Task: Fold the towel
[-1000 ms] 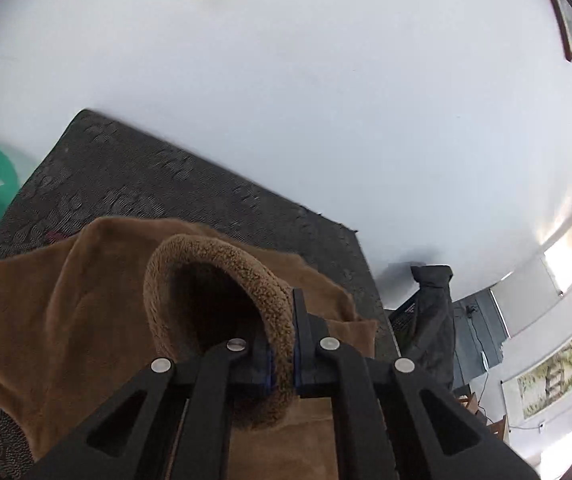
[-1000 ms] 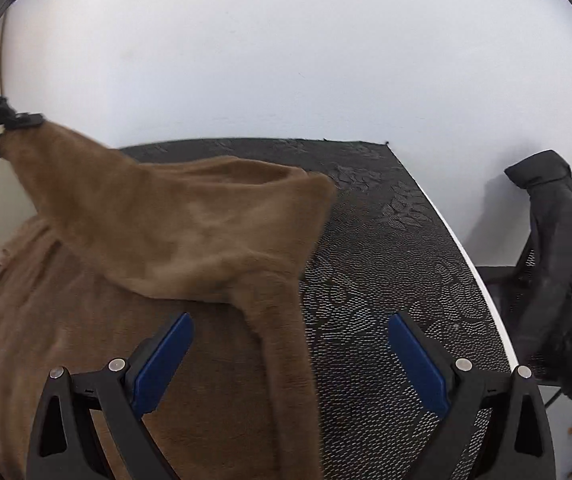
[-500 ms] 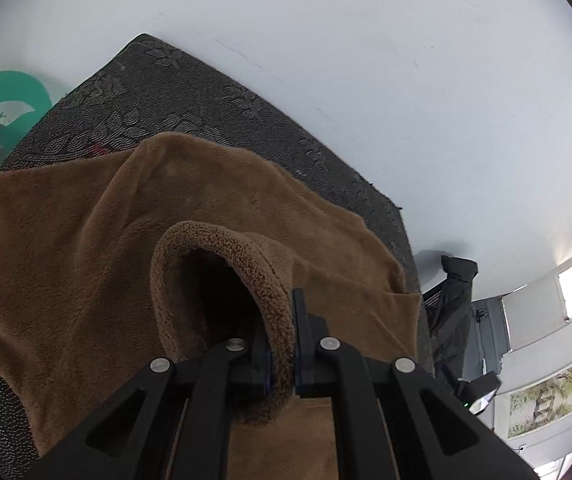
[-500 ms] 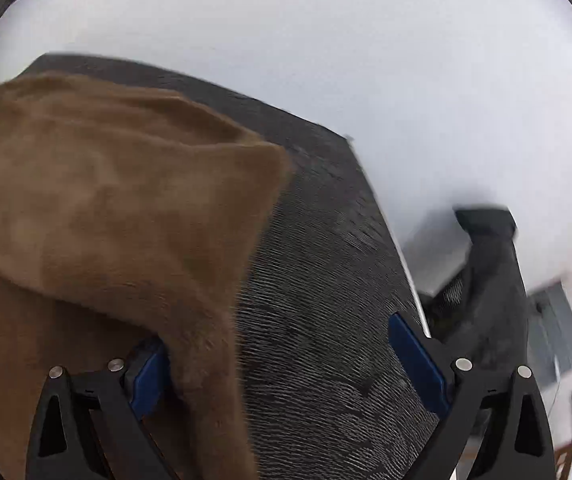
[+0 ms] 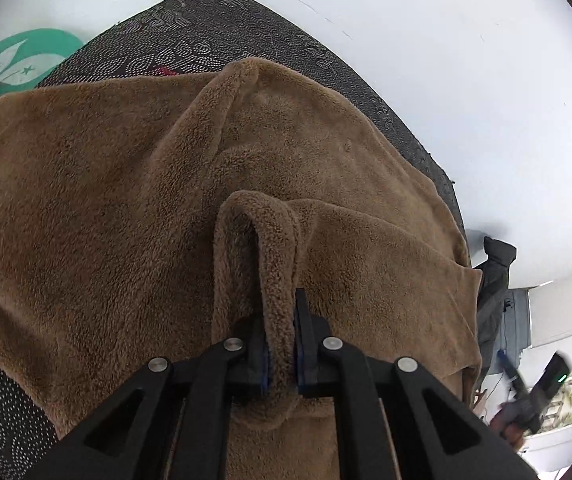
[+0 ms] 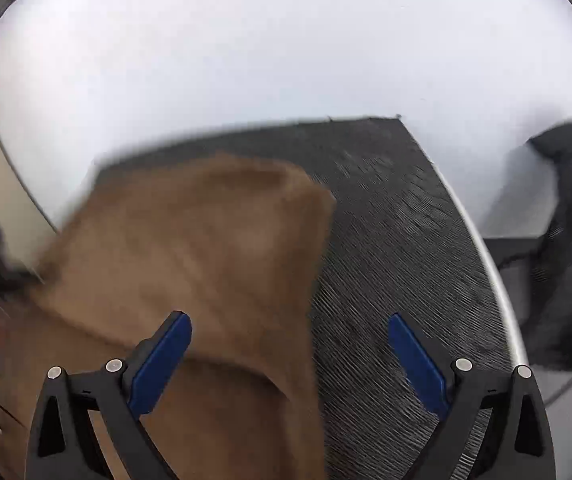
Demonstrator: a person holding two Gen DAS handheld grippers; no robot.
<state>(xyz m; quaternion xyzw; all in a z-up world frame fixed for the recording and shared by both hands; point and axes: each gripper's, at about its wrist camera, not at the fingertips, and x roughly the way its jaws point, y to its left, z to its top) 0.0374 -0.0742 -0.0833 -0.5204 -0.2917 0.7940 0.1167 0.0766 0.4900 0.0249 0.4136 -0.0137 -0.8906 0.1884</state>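
Left hand-held gripper [image 5: 282, 344] pinches towel [image 5: 126, 184] edge; right hand-held gripper [image 6: 289, 356] wide, empty.

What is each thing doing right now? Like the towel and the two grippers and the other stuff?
Left gripper: shut, pinching a looped edge of the towel.
Right gripper: open, holding nothing, above the towel's right edge.
Towel: brown, partly folded over itself, rumpled, lying on the table.
Table: covered with a dark patterned cloth, partly bare.
Dark jacket: draped over a chair.
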